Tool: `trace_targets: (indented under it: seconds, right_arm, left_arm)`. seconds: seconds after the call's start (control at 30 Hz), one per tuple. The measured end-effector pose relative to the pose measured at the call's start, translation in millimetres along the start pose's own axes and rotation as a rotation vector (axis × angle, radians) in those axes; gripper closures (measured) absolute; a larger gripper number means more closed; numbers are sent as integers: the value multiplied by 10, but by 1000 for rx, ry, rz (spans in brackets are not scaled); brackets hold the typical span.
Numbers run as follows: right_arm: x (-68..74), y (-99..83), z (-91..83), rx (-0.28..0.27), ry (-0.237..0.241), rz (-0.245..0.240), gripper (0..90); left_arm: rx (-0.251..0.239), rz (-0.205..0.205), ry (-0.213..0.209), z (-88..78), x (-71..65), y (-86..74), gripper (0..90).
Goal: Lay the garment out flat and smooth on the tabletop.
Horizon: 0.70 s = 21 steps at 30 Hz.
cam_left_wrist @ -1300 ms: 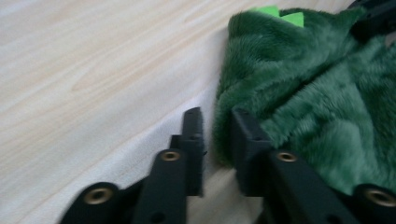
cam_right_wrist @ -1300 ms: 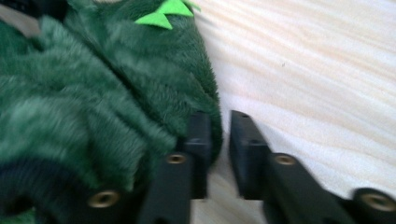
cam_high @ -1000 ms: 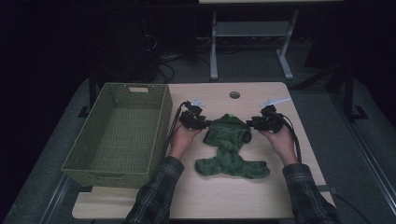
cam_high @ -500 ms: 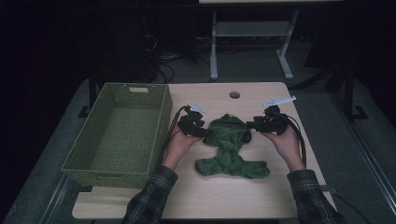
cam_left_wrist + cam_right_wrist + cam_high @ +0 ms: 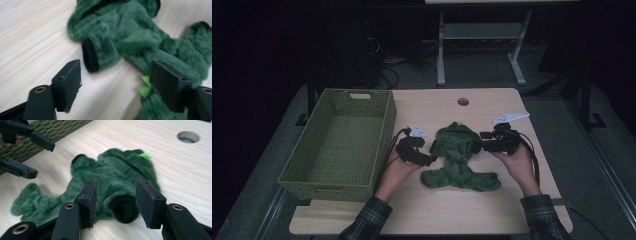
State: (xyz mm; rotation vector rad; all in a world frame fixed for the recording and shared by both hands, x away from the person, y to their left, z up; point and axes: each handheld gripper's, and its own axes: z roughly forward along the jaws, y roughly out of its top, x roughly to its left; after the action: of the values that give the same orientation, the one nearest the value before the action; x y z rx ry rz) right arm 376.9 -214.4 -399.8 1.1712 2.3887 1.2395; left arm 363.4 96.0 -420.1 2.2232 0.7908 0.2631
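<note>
A green fuzzy garment (image 5: 457, 160) with black cuffs lies crumpled on the wooden table (image 5: 437, 210). My left gripper (image 5: 432, 151) sits at its left side. In the left gripper view the jaws (image 5: 116, 66) have just been opening and stand wide apart, with a black sleeve cuff (image 5: 90, 58) just beyond them, untouched. My right gripper (image 5: 477, 146) sits at the garment's right side. In the right gripper view its jaws (image 5: 117, 185) stand open, having widened a little, with the other cuff (image 5: 124, 209) lying between them, unpressed. The left gripper (image 5: 41, 160) also appears there, top left.
A green woven basket (image 5: 329, 180), empty, stands on the table's left part, close to my left hand. A round cable hole (image 5: 463, 102) sits near the far edge. A metal stand (image 5: 482, 45) is on the floor behind the table.
Both hands have drawn back toward the person. The left jaws have opened off the sleeve. The garment's top part now looks bunched narrower.
</note>
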Motion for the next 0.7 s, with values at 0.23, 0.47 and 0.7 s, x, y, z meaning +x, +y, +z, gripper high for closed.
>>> trace_targets:
  seconds: [0.23, 0.47, 0.7]
  right_arm:
    - [179, -67, 16, 0, 15, -30, 528]
    - [366, -72, -19, -14, 56, -36, 549]
    - [495, -109, -7, -19, 83, -55, 581]
  left_arm:
    - [-23, -5, -10, -106, -177, -231, 158]
    - [-20, 21, 6, -168, -363, -433, 142]
    - [-15, 1, -16, -236, -465, -664, 142]
